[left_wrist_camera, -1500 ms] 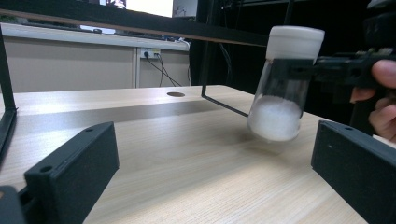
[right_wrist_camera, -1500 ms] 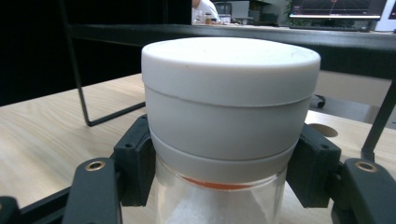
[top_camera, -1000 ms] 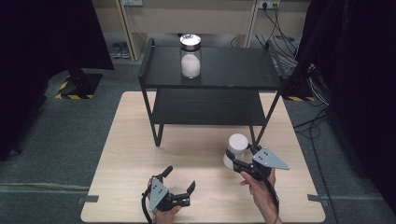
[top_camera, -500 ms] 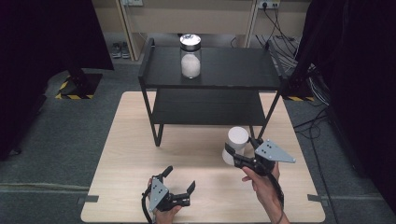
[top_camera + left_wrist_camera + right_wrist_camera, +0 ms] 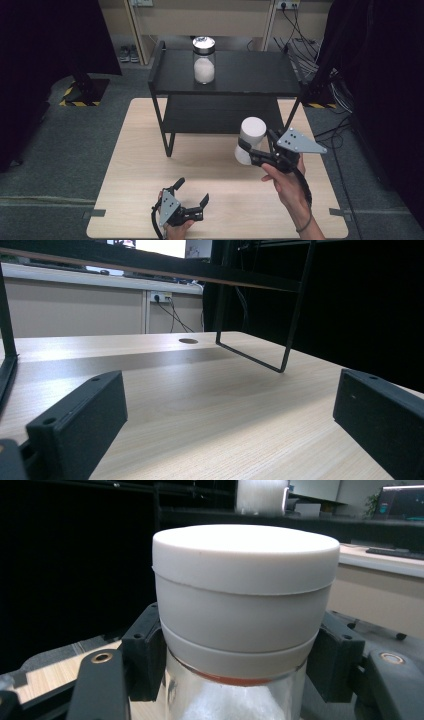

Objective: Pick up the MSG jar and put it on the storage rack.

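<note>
My right gripper [image 5: 250, 150] is shut on a white-lidded jar [image 5: 248, 138] of white powder and holds it above the table, in front of the black shelf's [image 5: 235, 75] right legs. Close up, the right gripper view has the jar's white lid [image 5: 245, 575] and glass body clamped between both jaws. A second jar [image 5: 204, 60], with a shiny dark lid and white contents, stands on the shelf's top board. My left gripper [image 5: 191, 195] rests low near the table's front edge, open, with only bare wood [image 5: 210, 405] between its jaws.
The two-level black shelf stands at the back of the light wooden table [image 5: 135, 150]. Its thin leg frame [image 5: 287, 357] rises ahead of the left gripper. Grey carpet surrounds the table, with cables [image 5: 320, 45] at the back right.
My right gripper has lifted the white-lidded jar and carried it up and slightly right, toward the shelf's right legs. The left gripper has stayed in place.
</note>
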`<state>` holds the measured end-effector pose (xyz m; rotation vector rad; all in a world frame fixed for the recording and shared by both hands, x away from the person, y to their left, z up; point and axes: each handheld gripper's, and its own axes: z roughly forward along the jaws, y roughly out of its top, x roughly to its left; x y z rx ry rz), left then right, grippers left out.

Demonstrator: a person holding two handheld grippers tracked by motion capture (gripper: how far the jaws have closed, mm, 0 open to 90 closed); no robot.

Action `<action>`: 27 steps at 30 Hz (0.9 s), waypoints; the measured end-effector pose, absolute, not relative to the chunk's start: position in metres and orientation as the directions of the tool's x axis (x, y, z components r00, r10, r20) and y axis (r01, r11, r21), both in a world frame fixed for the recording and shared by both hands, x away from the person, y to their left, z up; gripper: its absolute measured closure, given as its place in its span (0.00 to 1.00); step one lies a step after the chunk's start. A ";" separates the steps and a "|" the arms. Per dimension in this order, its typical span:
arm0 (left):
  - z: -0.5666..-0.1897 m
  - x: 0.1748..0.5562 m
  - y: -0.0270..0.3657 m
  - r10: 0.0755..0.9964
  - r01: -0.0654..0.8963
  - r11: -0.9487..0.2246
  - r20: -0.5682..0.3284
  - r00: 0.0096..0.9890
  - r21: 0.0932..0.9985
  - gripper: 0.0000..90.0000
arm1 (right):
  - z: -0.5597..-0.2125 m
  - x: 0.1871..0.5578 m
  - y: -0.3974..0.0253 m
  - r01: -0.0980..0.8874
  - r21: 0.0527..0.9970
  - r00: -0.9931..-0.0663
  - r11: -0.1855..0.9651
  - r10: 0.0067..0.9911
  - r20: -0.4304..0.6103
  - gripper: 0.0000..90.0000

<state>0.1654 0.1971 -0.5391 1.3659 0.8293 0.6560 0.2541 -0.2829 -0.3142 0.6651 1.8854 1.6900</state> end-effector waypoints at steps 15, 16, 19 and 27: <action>-0.539 0.165 0.197 0.814 0.064 0.115 -0.131 0.566 0.991 0.00 | -0.241 0.270 -0.271 0.010 0.996 -0.751 0.093 0.658 -0.054 0.40; -0.539 0.165 0.197 0.814 0.064 0.116 -0.132 0.565 0.991 0.00 | -0.241 0.270 -0.271 0.010 0.996 -0.751 0.093 0.658 -0.054 0.40; -0.539 0.165 0.197 0.814 0.064 0.116 -0.132 0.566 0.991 0.00 | -0.227 0.275 -0.268 0.014 0.996 -0.749 0.088 0.661 -0.048 0.40; -0.539 0.165 0.197 0.813 0.065 0.116 -0.133 0.567 0.991 0.00 | -0.197 0.290 -0.255 0.010 0.997 -0.726 0.082 0.686 -0.049 0.40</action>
